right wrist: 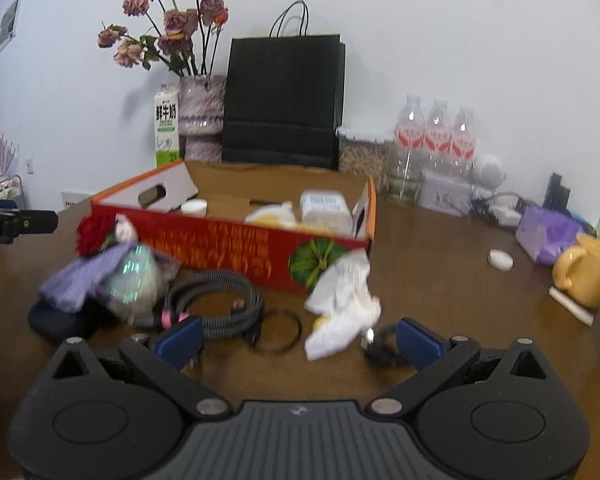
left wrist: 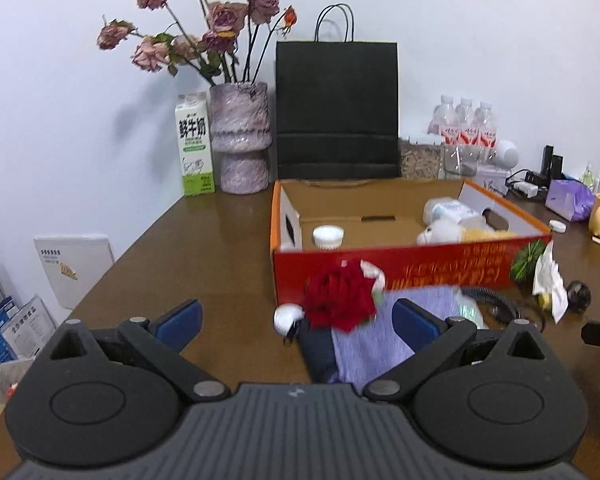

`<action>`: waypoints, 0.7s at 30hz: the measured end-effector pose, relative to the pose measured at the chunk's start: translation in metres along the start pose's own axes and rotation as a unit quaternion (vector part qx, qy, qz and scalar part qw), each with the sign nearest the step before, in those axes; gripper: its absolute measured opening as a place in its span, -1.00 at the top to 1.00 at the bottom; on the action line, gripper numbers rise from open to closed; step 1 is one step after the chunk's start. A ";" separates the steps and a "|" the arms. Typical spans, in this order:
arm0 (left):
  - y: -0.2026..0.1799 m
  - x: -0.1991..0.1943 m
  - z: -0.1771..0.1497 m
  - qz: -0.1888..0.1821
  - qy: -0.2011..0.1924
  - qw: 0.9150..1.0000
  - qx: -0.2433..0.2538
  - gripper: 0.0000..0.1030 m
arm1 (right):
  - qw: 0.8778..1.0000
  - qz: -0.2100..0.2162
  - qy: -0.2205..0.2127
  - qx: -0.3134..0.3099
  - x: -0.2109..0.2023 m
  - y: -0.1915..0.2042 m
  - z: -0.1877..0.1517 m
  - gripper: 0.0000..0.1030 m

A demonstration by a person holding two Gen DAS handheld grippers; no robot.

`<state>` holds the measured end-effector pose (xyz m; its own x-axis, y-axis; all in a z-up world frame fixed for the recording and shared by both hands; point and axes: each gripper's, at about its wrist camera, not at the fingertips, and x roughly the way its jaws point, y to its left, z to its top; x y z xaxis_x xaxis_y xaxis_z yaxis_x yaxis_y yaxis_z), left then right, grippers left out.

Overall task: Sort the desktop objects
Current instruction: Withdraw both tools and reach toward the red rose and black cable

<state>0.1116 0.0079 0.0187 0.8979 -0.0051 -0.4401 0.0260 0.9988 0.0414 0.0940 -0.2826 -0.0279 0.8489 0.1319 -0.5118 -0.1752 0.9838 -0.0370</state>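
Observation:
An open red cardboard box [left wrist: 420, 268] [right wrist: 228, 248] sits mid-table and holds a white jar [left wrist: 328, 237], a plush toy [left wrist: 460, 232] and a white packet [right wrist: 324, 208]. In front of it lie a red rose [left wrist: 340, 298] [right wrist: 96, 232], a purple cloth [left wrist: 380, 336] [right wrist: 88, 276], a coiled braided cable [right wrist: 216, 300], a black ring [right wrist: 278, 330] and crumpled white paper [right wrist: 340, 304] [left wrist: 548, 276]. My left gripper [left wrist: 296, 320] is open, just short of the rose. My right gripper [right wrist: 300, 338] is open, its fingers either side of the ring and paper.
A black paper bag [left wrist: 336, 108], a vase of dried roses [left wrist: 242, 136] and a milk carton [left wrist: 194, 144] stand at the back wall. Water bottles [right wrist: 436, 136], a yellow mug [right wrist: 584, 272], a purple pack [right wrist: 544, 232] and a white lid [right wrist: 500, 259] are at right.

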 end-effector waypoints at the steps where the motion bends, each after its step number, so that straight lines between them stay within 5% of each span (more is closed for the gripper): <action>1: 0.000 -0.001 -0.003 0.000 0.002 1.000 -0.002 -1.00 | 1.000 -0.003 0.003 0.001 -0.001 0.001 -0.005 -1.00; 21: 0.006 0.024 -0.002 0.000 0.018 1.000 -0.013 -1.00 | 0.998 -0.046 0.020 0.032 0.028 -0.038 -0.005 -0.89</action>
<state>0.1327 0.0138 0.0060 0.8819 -0.0032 -0.4714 0.0135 0.9997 0.0185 0.1223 -0.3168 -0.0453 0.8387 0.0362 -0.5434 -0.0632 0.9975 -0.0312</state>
